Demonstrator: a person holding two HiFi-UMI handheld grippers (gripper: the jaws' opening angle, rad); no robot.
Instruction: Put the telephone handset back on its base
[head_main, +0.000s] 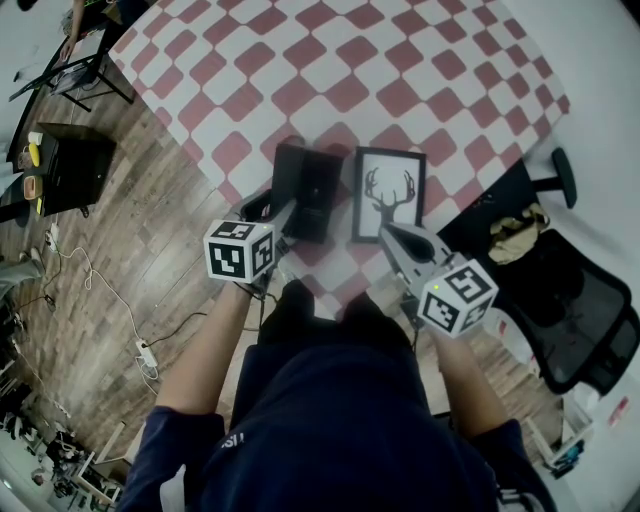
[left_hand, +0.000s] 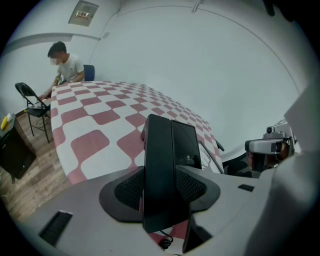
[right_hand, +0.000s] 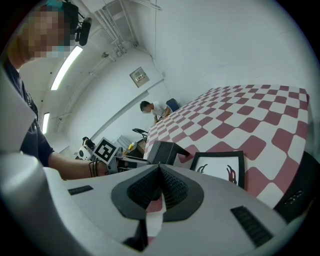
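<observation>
The black telephone handset (left_hand: 159, 170) stands upright, clamped between the jaws of the left gripper (left_hand: 161, 187). It lies flush against the black, slab-like base (left_hand: 186, 142), which sits near the edge of the checkered table (left_hand: 100, 117).

Bright even indoor light, ceiling tube lamp (right_hand: 64, 66) glowing, strong fisheye bending, dark vignetted corners

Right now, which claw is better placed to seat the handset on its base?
Left. The left claw is shut on the handset beside the base; the right claw is shut, empty, near the picture frame.
</observation>
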